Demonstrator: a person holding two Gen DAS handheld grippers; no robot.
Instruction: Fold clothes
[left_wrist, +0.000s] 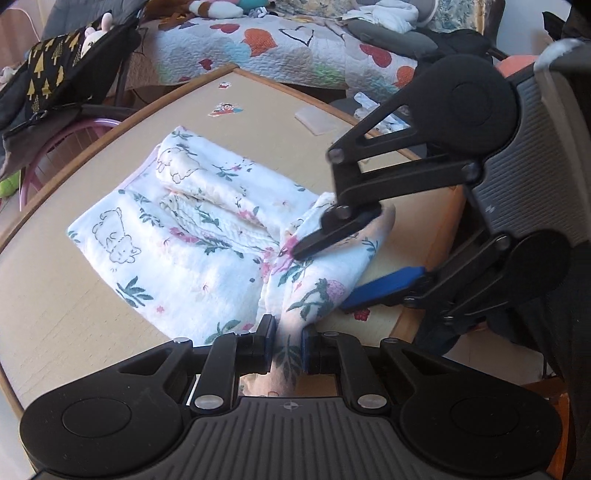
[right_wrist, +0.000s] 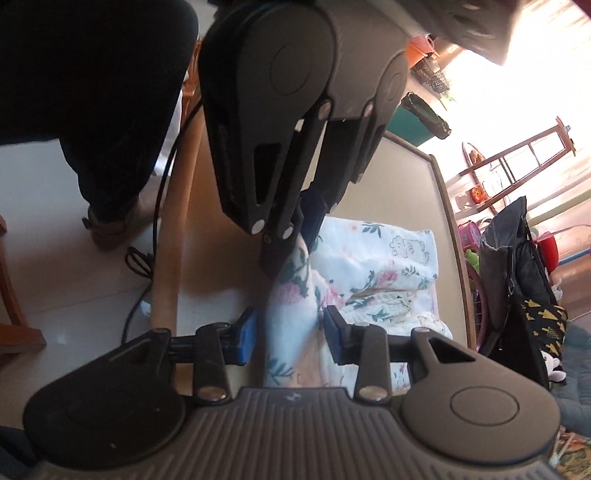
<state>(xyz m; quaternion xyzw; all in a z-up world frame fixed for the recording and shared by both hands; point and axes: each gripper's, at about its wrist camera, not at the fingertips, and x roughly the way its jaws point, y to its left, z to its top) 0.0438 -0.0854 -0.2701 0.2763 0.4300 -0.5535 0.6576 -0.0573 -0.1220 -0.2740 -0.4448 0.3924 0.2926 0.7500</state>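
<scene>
Left gripper (left_wrist: 288, 343) pinches the floral printed cloth (left_wrist: 207, 236) at its near corner; right gripper (right_wrist: 290, 334) jaws part-open, cloth between, pads not pressing. Cloth half-folded on the beige table (left_wrist: 74, 314). Judgement: keep the left pinch firm, clear the right, fold away, align edges.

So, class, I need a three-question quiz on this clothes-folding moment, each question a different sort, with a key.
1. True or false: the left gripper is clamped on the floral cloth.
2. The right gripper's blue pads are: A) pressed on the cloth, B) apart, cloth between them, C) over bare table.
3. What does the cloth lie on?

Key: 1 true. 2 B. 3 The wooden-rimmed table.
</scene>
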